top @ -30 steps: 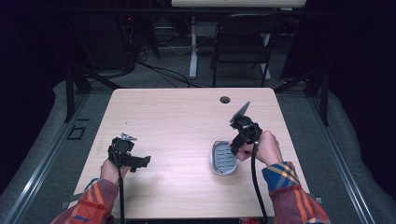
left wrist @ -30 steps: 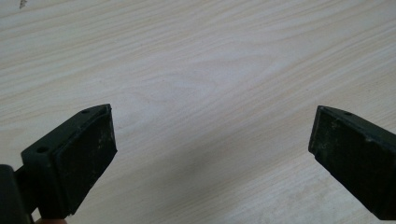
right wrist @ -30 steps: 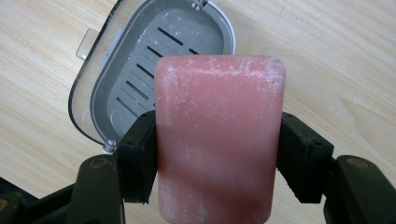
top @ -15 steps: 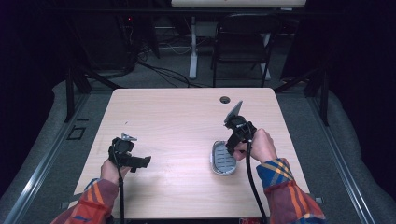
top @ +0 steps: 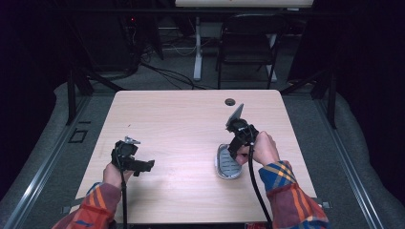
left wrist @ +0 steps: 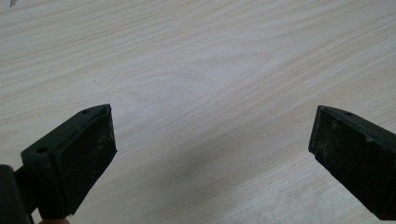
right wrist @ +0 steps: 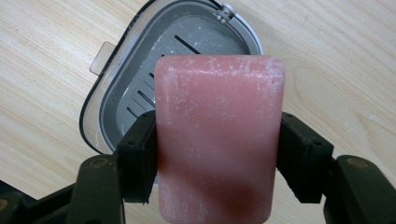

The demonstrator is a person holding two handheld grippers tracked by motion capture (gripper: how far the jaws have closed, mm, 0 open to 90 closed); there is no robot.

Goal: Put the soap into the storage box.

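In the right gripper view we see the right gripper point(right wrist: 219, 154) clamped on a pink rectangular soap bar point(right wrist: 218, 135), one black jaw pressing each long side. The bar has a whitish, powdery skin, and we can read no stamp or writing on it. Directly under it lies an open grey plastic soap dish with a slotted floor point(right wrist: 140, 79), with a small tab on one side of its rim and a small metal part at the rim near the top of the picture.

In the high view the right gripper point(top: 237, 138) is over the far end of the dish point(top: 227, 163), which lies in the right half of the light wooden table point(top: 181, 114), nearer to the near edge than to the far one. The soap itself is too small to make out there.

The left gripper point(top: 145, 165) is held low near the near left corner, well apart from the dish. In its own view the jaws stand wide apart over bare wood grain point(left wrist: 210, 70).

Between the two hands the surface is free, and the far half carries just a small dark round hole point(top: 230, 101) near the far edge.
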